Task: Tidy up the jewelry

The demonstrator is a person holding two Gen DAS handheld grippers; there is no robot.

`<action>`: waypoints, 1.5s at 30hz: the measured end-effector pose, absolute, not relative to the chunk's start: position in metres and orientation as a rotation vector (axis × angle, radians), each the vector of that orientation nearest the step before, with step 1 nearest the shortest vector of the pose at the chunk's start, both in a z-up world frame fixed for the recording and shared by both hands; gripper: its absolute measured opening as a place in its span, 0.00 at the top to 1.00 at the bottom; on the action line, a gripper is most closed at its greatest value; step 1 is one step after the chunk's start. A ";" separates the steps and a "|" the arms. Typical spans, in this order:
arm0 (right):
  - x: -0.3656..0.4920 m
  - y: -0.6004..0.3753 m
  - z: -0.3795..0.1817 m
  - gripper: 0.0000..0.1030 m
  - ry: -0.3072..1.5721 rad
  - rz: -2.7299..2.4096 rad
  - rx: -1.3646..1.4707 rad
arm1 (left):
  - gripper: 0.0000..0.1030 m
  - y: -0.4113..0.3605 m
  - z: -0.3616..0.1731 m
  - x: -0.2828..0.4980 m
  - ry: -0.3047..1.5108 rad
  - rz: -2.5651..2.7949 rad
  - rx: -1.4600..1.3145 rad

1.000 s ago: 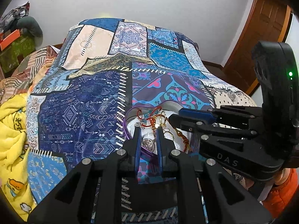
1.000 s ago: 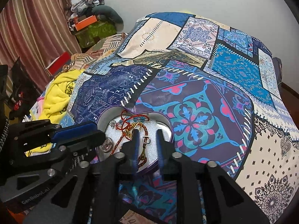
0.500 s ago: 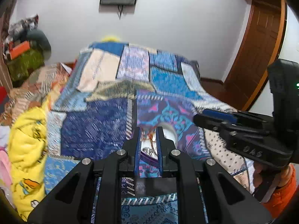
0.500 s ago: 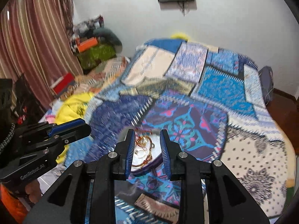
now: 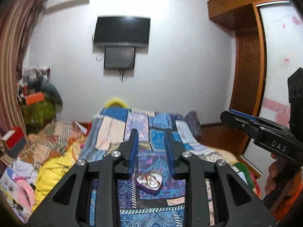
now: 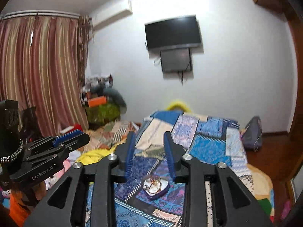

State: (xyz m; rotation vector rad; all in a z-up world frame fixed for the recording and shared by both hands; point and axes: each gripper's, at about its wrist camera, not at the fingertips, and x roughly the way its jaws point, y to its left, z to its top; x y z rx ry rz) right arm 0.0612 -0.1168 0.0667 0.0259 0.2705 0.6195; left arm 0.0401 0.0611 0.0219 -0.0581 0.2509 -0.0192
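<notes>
A purple heart-shaped box (image 5: 149, 182) lies open on the patchwork bedspread, with gold chains and red-beaded jewelry tangled inside. It looks small and sits far below both grippers. In the left wrist view my left gripper (image 5: 151, 134) is lifted well above the bed. Its jaws are opening and nothing is between them. My right gripper (image 5: 227, 116) hovers at the right of that view, held by a hand (image 5: 272, 177). In the right wrist view the box (image 6: 155, 186) lies under my right gripper (image 6: 148, 135), whose jaws are also opening and empty. My left gripper (image 6: 81, 137) shows at the left.
The patchwork bedspread (image 5: 161, 124) covers the bed. A yellow blanket (image 5: 55, 170) and piled clothes lie to the left. A TV (image 5: 122, 31) hangs on the far wall. Striped curtains (image 6: 37, 75) stand at the left and a wooden wardrobe (image 5: 246, 94) at the right.
Both grippers have risen away from the heart box and tilted up toward the wall. Both pairs of jaws have spread wider. The box now looks small and distant.
</notes>
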 end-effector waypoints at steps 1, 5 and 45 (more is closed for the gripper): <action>0.054 -0.117 0.068 0.53 0.250 0.604 0.027 | 0.64 0.059 0.026 0.030 0.228 -0.009 -0.053; 0.039 -0.116 0.072 0.27 0.193 0.545 0.017 | 0.29 0.057 0.034 0.007 0.172 0.026 -0.055; 0.025 -0.132 0.066 0.00 0.230 0.490 0.029 | 0.02 0.055 0.027 -0.001 0.167 0.112 -0.051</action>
